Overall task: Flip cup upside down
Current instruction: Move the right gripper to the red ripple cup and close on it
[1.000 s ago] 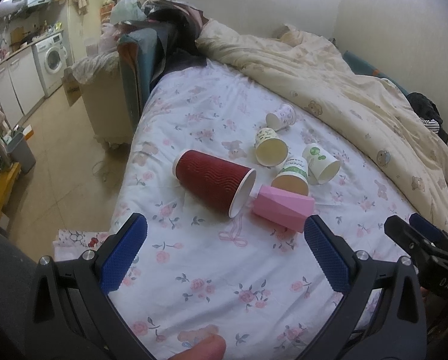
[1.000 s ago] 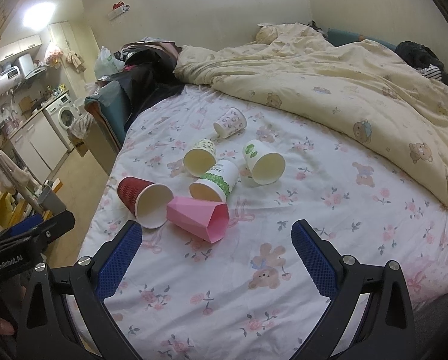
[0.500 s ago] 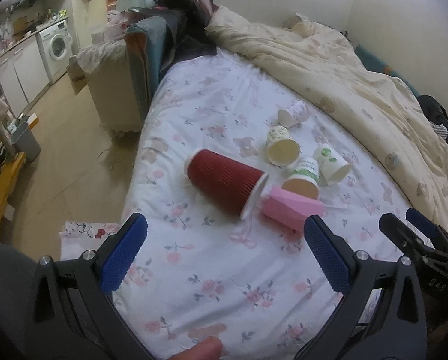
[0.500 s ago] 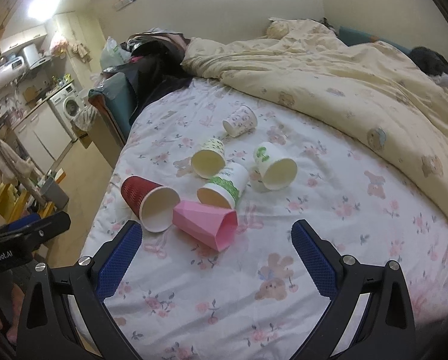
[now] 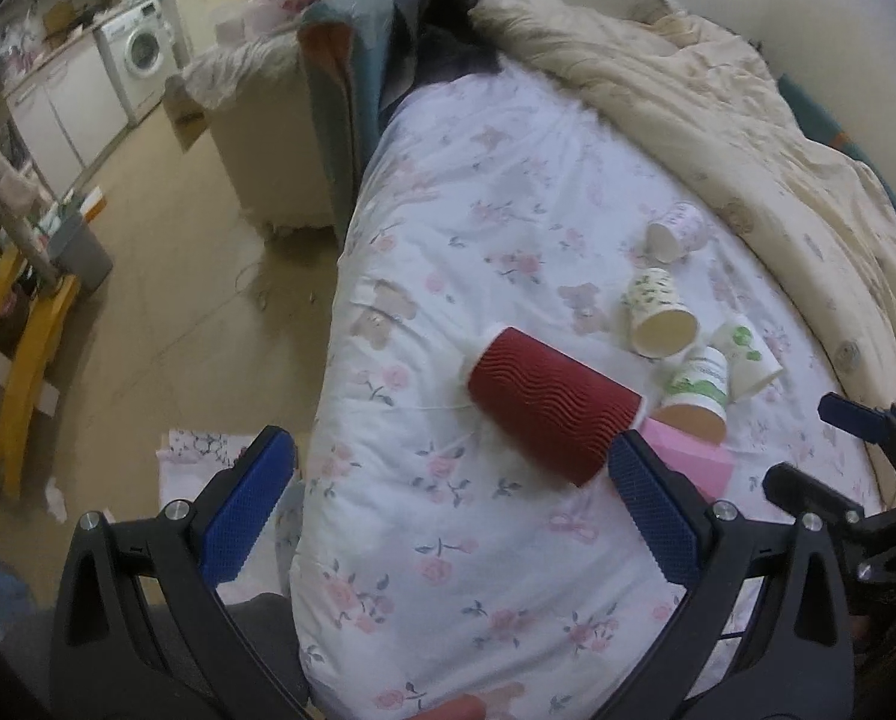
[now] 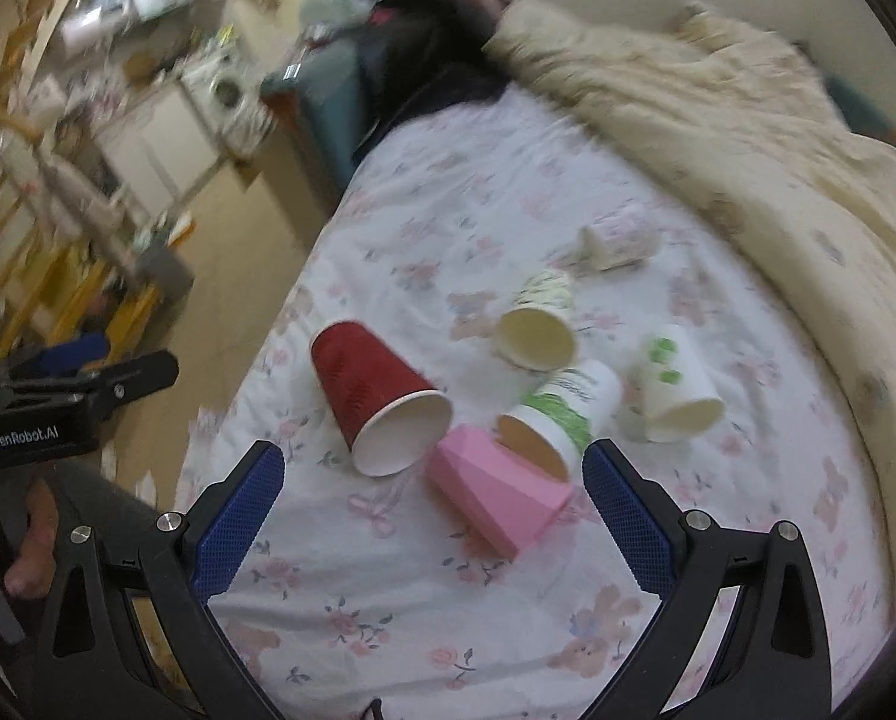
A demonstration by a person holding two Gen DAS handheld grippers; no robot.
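Right wrist view alone shows the red cup's [image 6: 381,405] white mouth — both tools [image 5: 448,510] [image 6: 432,513] gape wide, empty.

On the floral-sheeted bed [image 6: 423,600] we see six cups lying on their sides: the red ribbed paper cup [image 6: 375,402] leftmost, the pink faceted cup [image 6: 496,495] touching its right, four white printed paper cups [image 6: 559,420] behind.
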